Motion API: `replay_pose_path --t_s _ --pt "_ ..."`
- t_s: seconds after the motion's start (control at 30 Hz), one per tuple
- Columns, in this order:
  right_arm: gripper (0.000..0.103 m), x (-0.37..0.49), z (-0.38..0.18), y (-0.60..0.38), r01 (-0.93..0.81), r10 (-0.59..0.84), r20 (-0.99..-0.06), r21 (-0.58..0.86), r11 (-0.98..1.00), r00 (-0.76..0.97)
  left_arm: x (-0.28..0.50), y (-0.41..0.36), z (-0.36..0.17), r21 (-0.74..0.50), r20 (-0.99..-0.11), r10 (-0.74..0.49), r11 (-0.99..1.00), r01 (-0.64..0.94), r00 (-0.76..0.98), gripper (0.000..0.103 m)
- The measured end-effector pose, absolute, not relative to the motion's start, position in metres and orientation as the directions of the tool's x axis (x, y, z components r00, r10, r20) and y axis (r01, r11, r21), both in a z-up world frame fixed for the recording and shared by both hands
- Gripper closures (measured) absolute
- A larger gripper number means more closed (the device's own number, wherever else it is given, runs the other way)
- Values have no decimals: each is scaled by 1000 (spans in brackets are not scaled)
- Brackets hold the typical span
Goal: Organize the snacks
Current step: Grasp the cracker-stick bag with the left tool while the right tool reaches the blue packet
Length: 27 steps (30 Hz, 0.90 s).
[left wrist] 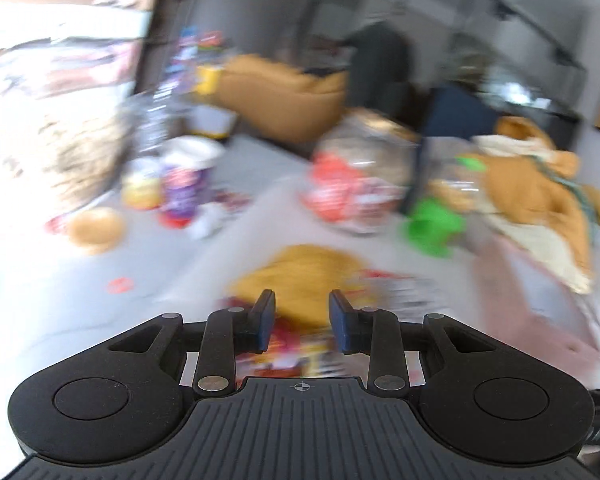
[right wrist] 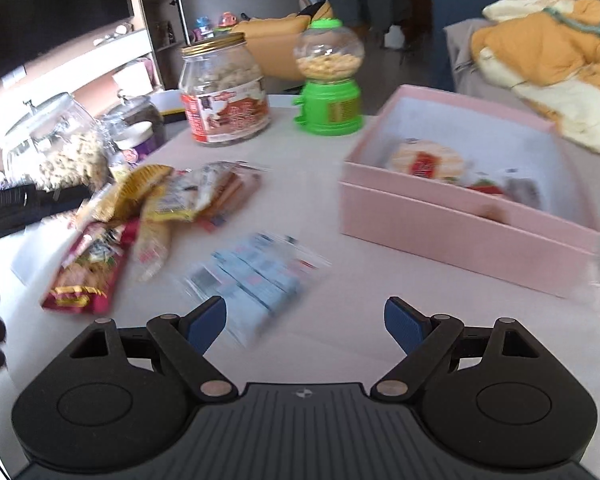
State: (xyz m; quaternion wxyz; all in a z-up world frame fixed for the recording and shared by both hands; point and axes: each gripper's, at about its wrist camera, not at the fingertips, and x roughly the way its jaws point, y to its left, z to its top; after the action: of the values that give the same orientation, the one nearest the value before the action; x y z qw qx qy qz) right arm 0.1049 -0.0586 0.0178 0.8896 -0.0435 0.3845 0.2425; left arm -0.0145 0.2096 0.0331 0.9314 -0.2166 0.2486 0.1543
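In the right wrist view a pile of snack packets (right wrist: 148, 208) lies on the white table, with a pale blue packet (right wrist: 256, 276) just ahead of my open, empty right gripper (right wrist: 304, 320). A pink box (right wrist: 460, 232) at the right holds a few snacks (right wrist: 424, 160). The left wrist view is blurred by motion. My left gripper (left wrist: 302, 318) hangs over a yellow packet (left wrist: 300, 276) in the pile. Its jaws stand partly open with nothing between them.
A glass jar with a red label (right wrist: 226, 92), a green candy dispenser (right wrist: 330, 80) and a pasta jar (right wrist: 60, 148) stand at the table's back. An orange and cream cloth (right wrist: 548, 56) lies at the far right. The left gripper's body (right wrist: 20, 204) reaches in from the left.
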Motion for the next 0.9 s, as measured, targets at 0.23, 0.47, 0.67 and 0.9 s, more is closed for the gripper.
replay_pose_path --t_s 0.23,0.47,0.67,0.9 --pt "16 155 14 -15 -377 405 -730 215 901 551 -16 225 18 -317 -602 190 835 -450 776 69" --pt "16 132 6 -3 -465 279 -729 -60 884 625 8 194 10 -235 -636 86 925 -299 767 49" --pt "16 112 6 -57 -411 217 -700 -120 904 681 19 156 17 -203 -643 -63 975 -91 763 50" --pt "16 125 4 -109 -279 238 -711 61 958 662 38 153 38 -271 -640 -96 957 -107 763 50"
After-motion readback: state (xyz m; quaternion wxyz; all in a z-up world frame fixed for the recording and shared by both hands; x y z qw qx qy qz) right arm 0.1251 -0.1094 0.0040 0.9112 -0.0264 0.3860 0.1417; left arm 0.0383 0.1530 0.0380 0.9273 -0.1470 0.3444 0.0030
